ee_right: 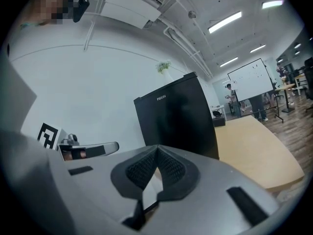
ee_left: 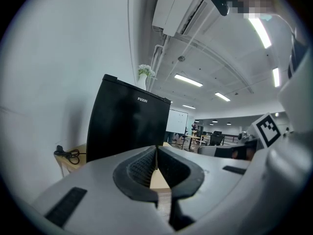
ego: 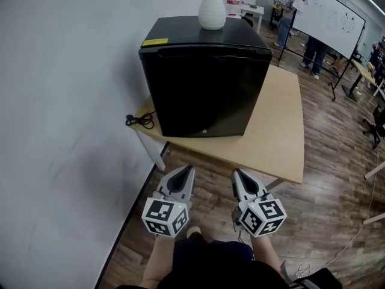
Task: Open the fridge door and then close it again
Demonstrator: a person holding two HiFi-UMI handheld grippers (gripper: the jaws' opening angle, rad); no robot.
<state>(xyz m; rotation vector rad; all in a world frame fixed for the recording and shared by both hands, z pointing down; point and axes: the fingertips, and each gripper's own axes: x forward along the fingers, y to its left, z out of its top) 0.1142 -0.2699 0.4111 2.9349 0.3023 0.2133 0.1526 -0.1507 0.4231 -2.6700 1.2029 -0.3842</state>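
Observation:
A small black fridge (ego: 204,77) stands on a light wooden table (ego: 277,137) against the white wall, its door closed and facing me. A white vase (ego: 212,8) sits on top of it. Both grippers hang side by side in front of the table's near edge, well short of the fridge. My left gripper (ego: 188,168) is shut and empty, its tips meeting. My right gripper (ego: 236,172) is shut too, with nothing in it. The fridge (ee_left: 127,126) fills the middle of the left gripper view, and the fridge (ee_right: 178,119) shows ahead in the right gripper view.
A black power cord (ego: 139,121) lies on the table's left corner by the wall. A whiteboard on a stand (ego: 331,20) and people stand at the back right. Wooden floor (ego: 343,161) spreads to the right of the table.

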